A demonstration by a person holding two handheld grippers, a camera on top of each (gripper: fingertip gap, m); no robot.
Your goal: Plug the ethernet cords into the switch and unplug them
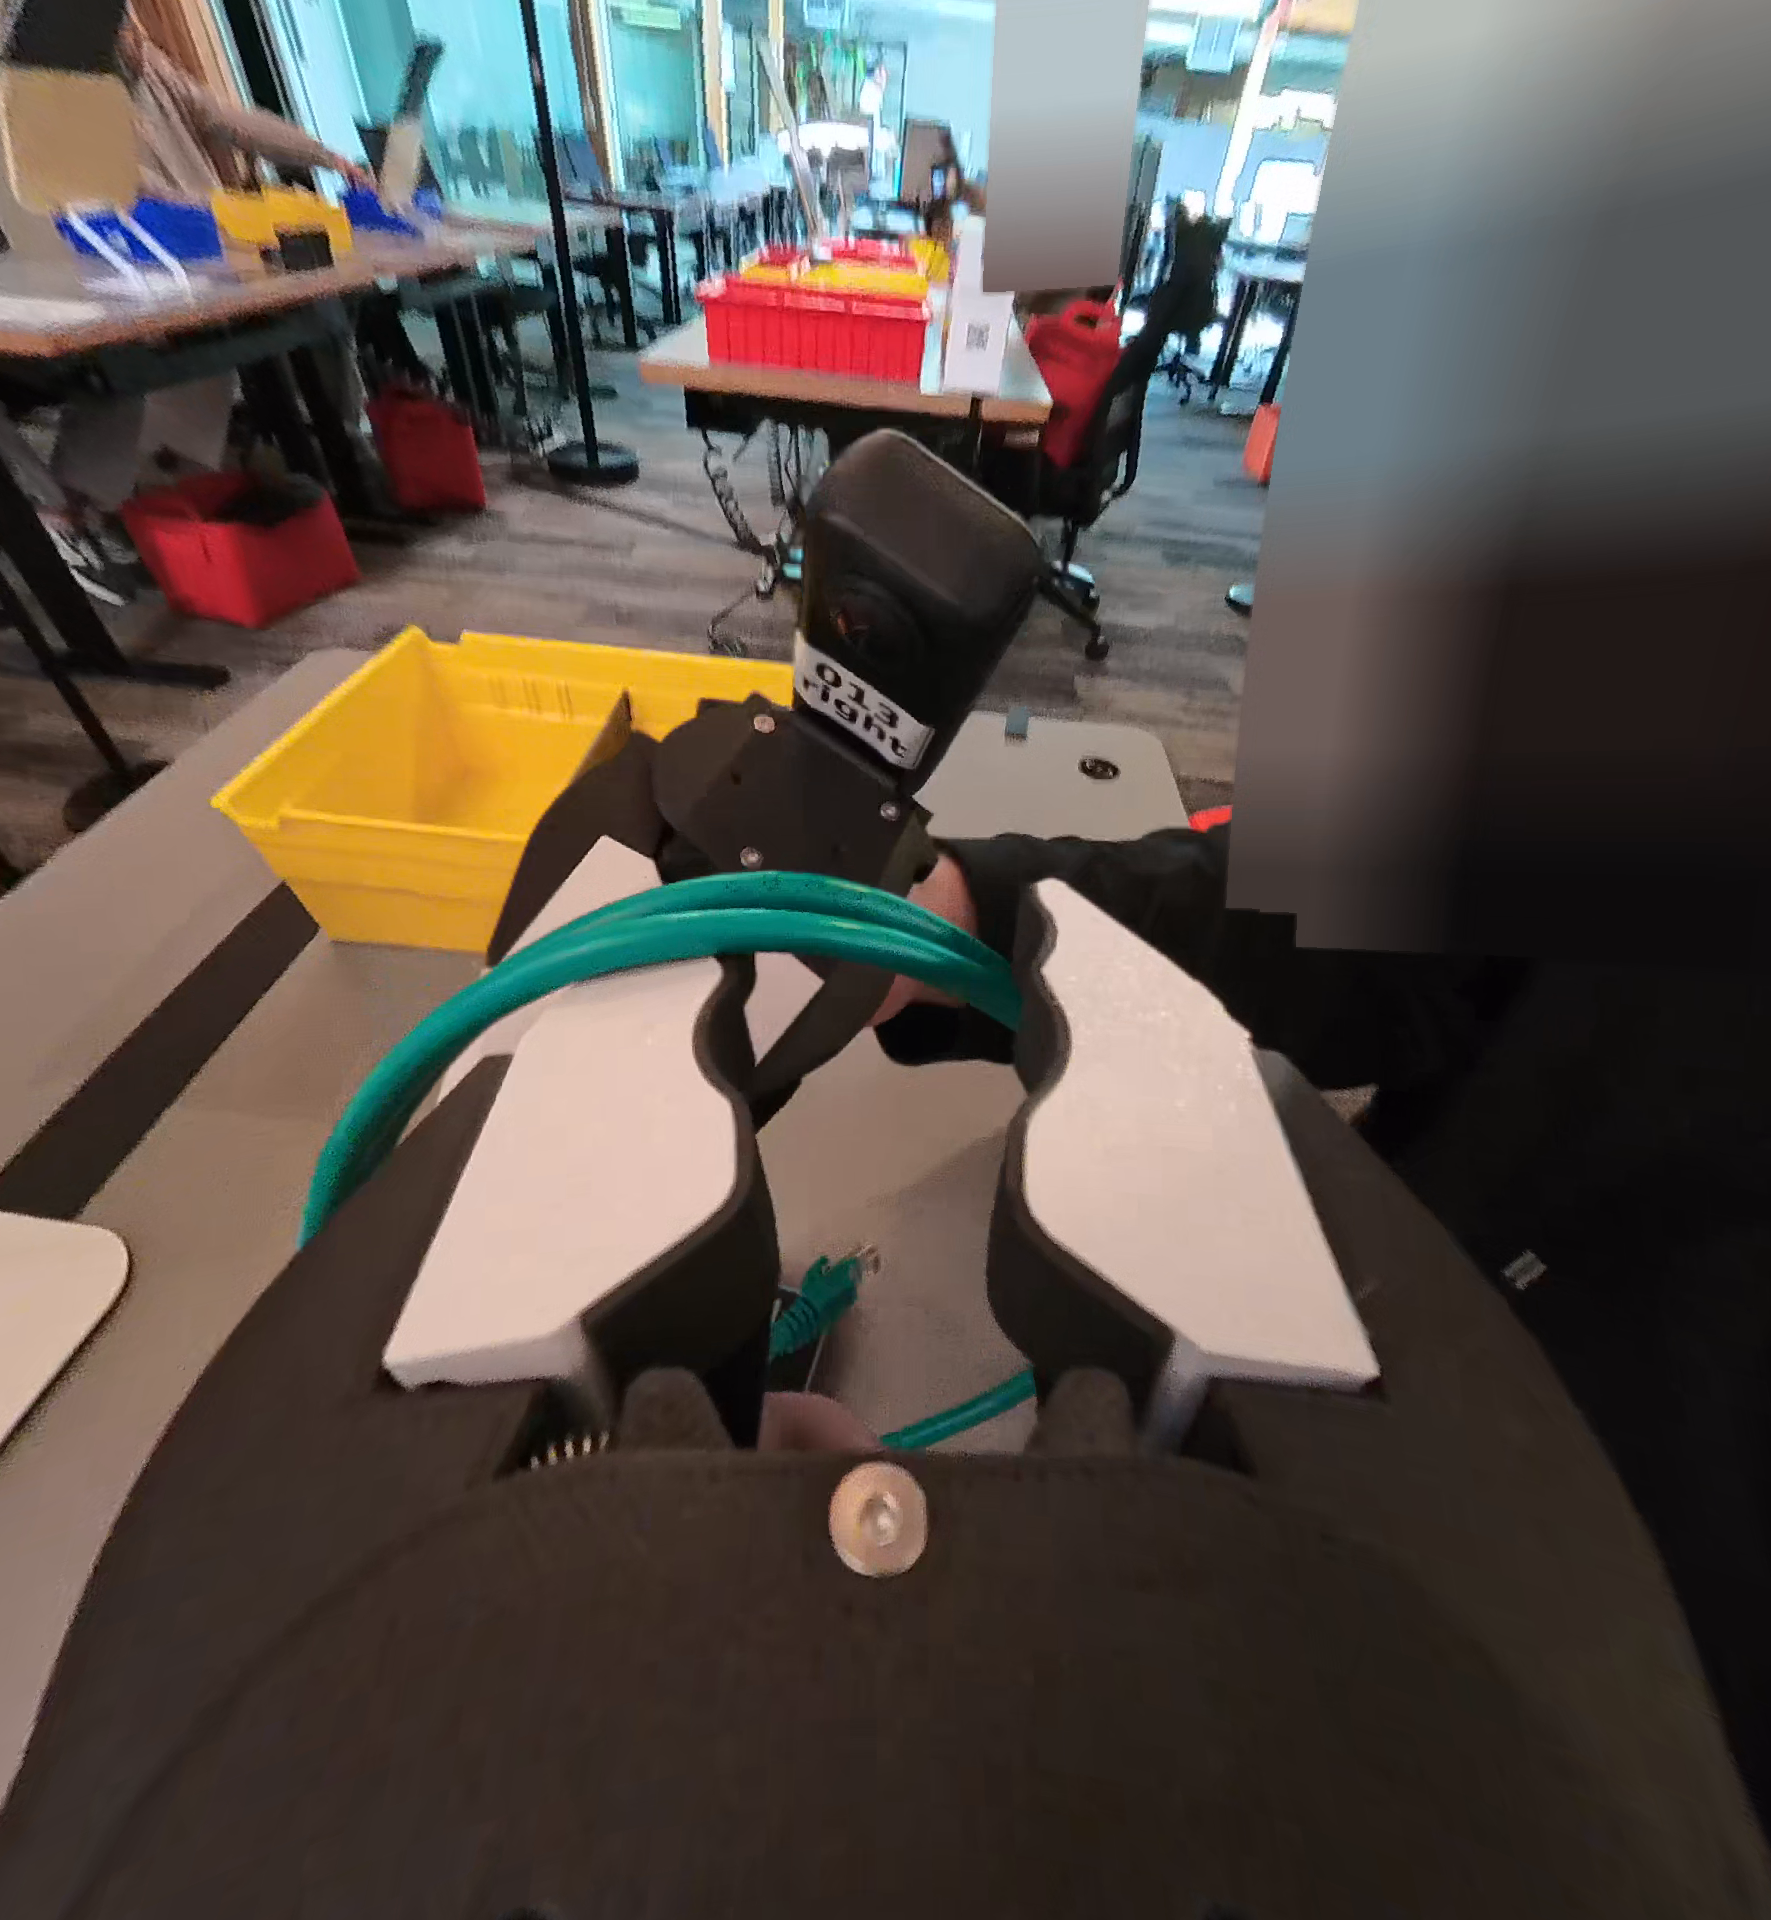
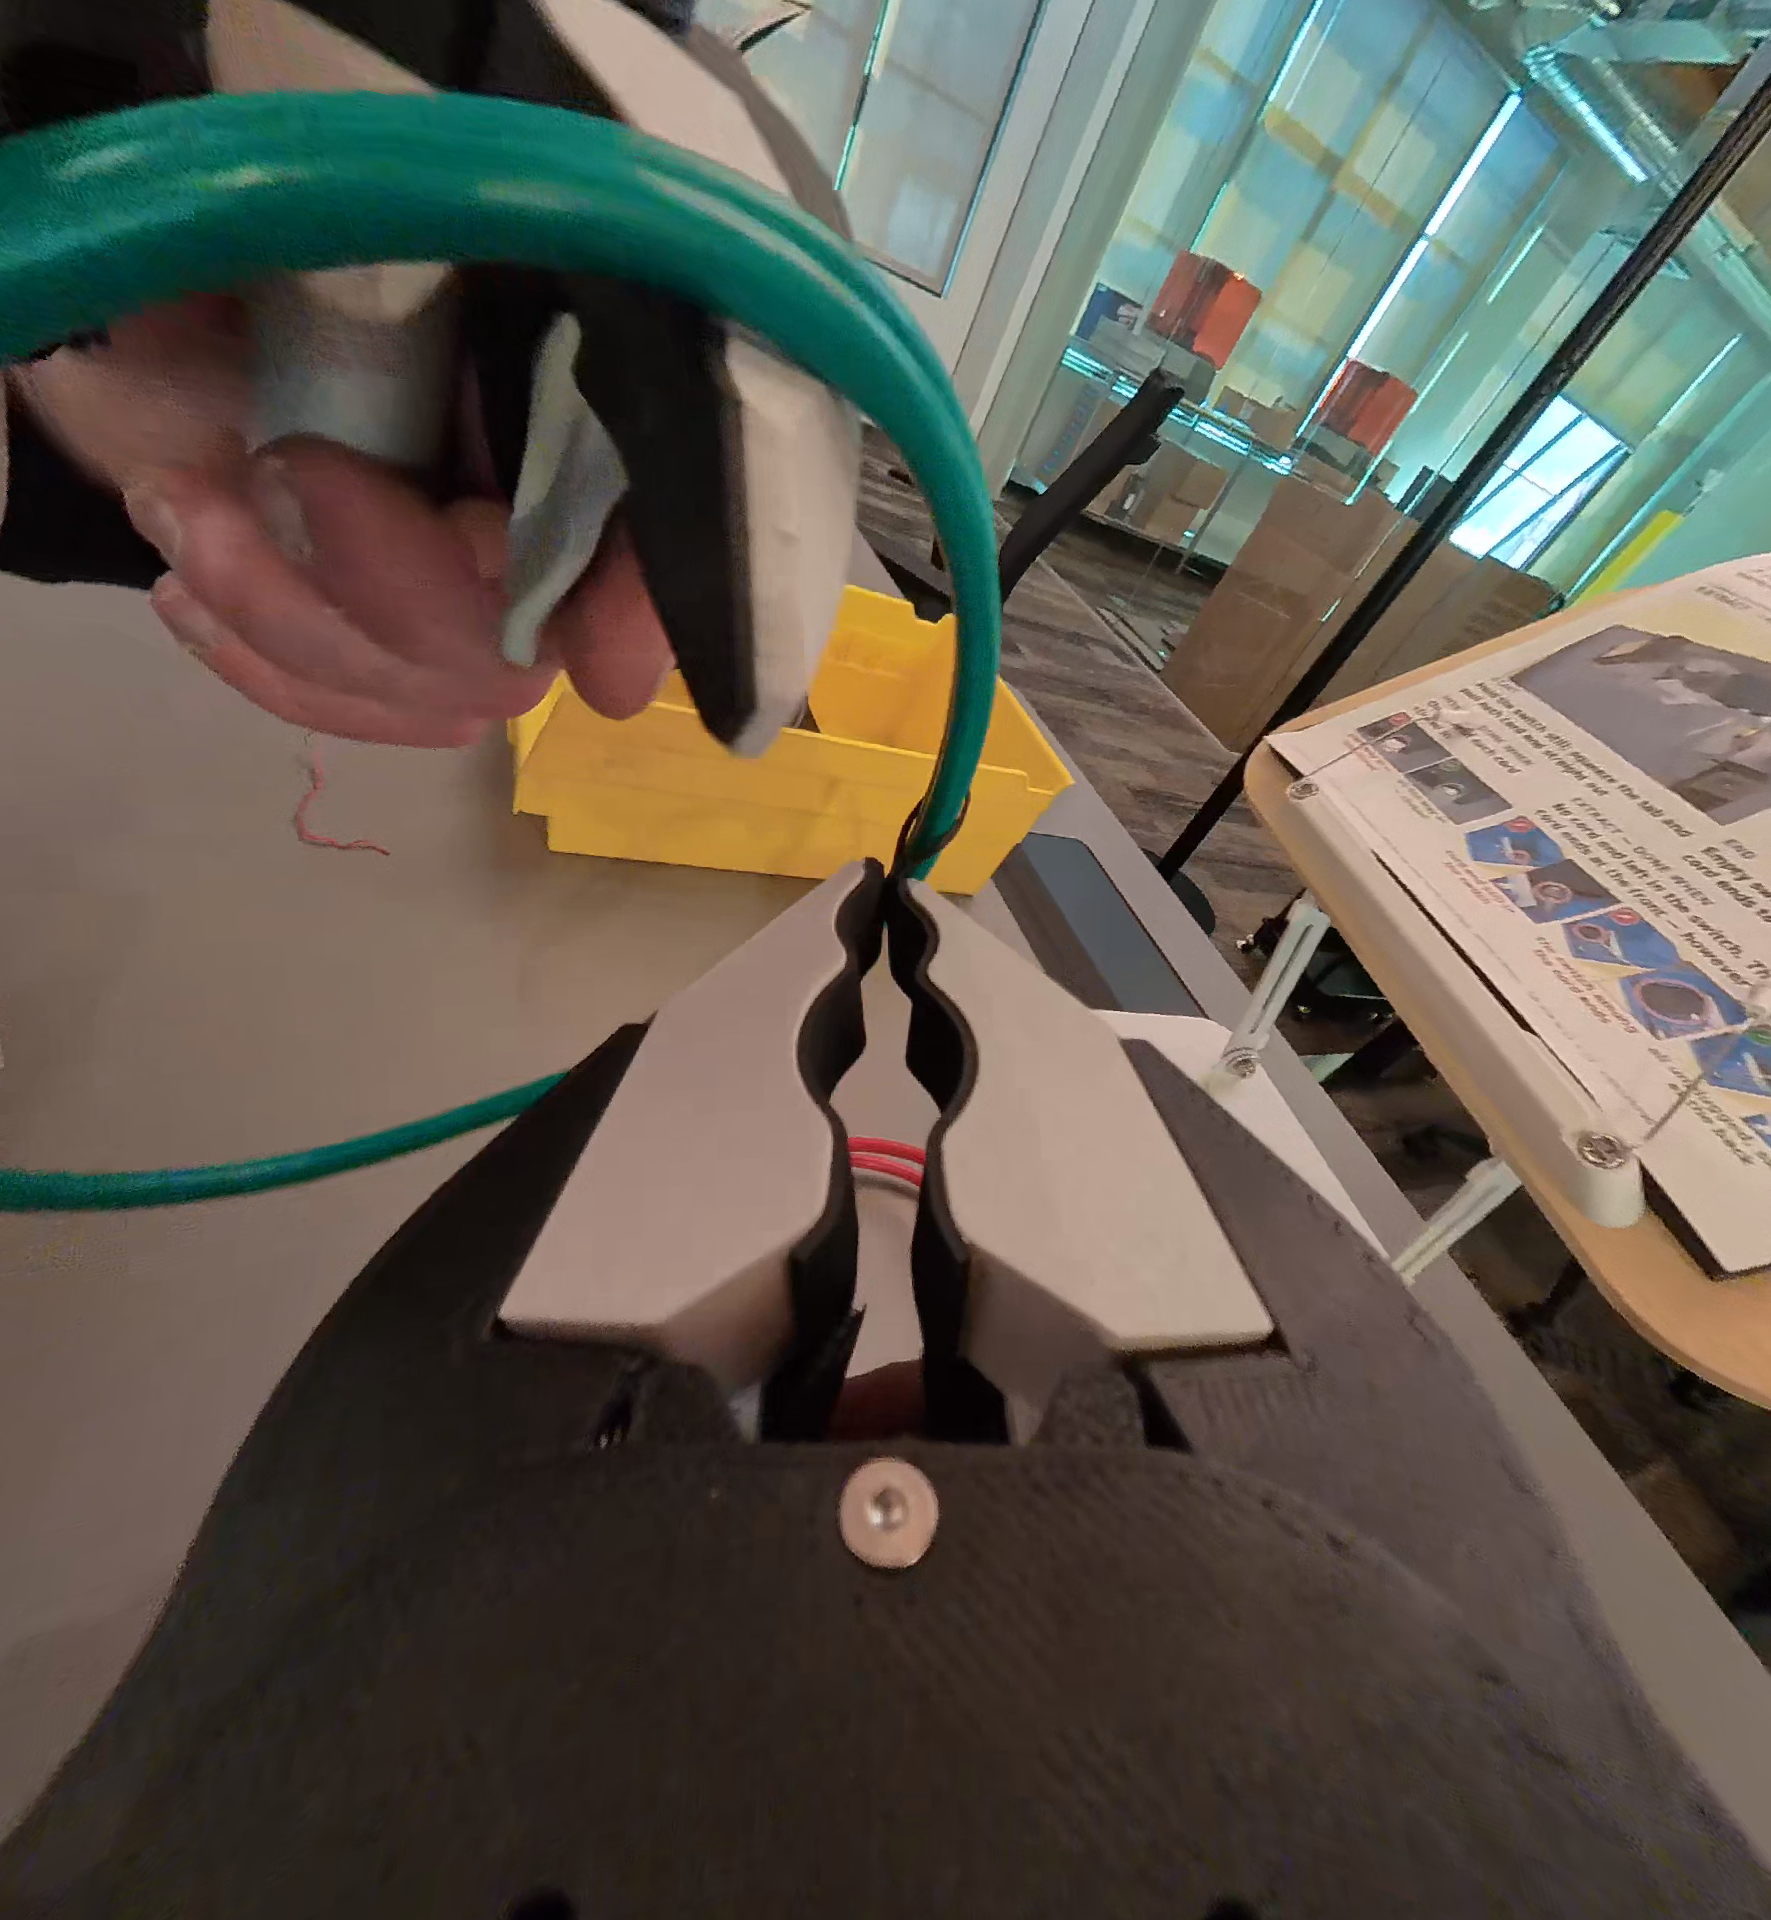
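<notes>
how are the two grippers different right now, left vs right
The left gripper stands open, a wide gap between its fingers; the right gripper is shut. The left gripper grips nothing, though the green cable loops across its tips; the right gripper pinches that cable at its fingertips. Both have black bodies with pale finger plates and wavy black pads.

Teal-green ethernet cord [image 2: 424, 177], yellow bin [image 1: 413, 800], grey tabletop [image 2: 185, 966], black grippers with seemingly off-white finger plates
</notes>
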